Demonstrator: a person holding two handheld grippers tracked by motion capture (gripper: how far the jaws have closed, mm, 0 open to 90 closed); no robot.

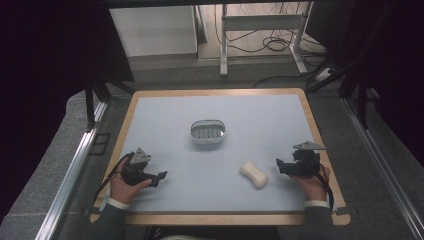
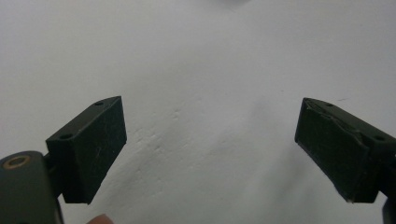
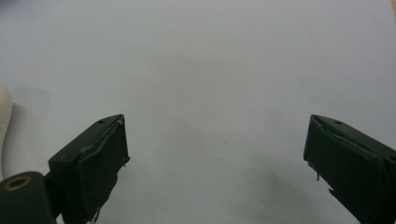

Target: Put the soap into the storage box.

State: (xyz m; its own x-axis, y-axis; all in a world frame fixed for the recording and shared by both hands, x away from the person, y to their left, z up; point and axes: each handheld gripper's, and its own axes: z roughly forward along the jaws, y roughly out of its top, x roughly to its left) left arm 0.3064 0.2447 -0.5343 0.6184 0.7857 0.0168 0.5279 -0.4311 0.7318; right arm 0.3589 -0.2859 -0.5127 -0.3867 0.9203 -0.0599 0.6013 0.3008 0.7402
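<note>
A cream bar of soap (image 1: 253, 174) lies on the pale mat toward the front right. An oval soap dish (image 1: 207, 132) with a slotted insert sits near the middle. My left gripper (image 1: 161, 177) rests low at the front left, held by a hand, jaws pointing right. In the left gripper view it (image 2: 210, 149) is open over bare mat. My right gripper (image 1: 279, 166) sits at the front right, jaws pointing left, a short way right of the soap. In the right gripper view it (image 3: 215, 163) is open, with the soap's edge (image 3: 3, 116) at the far left.
The pale mat (image 1: 165, 120) covers a wooden-edged table (image 1: 305, 100). Beyond the far edge stand a white frame's legs (image 1: 223, 45) and loose cables (image 1: 277, 45) on the floor. Metal rails (image 1: 75, 160) run along both sides.
</note>
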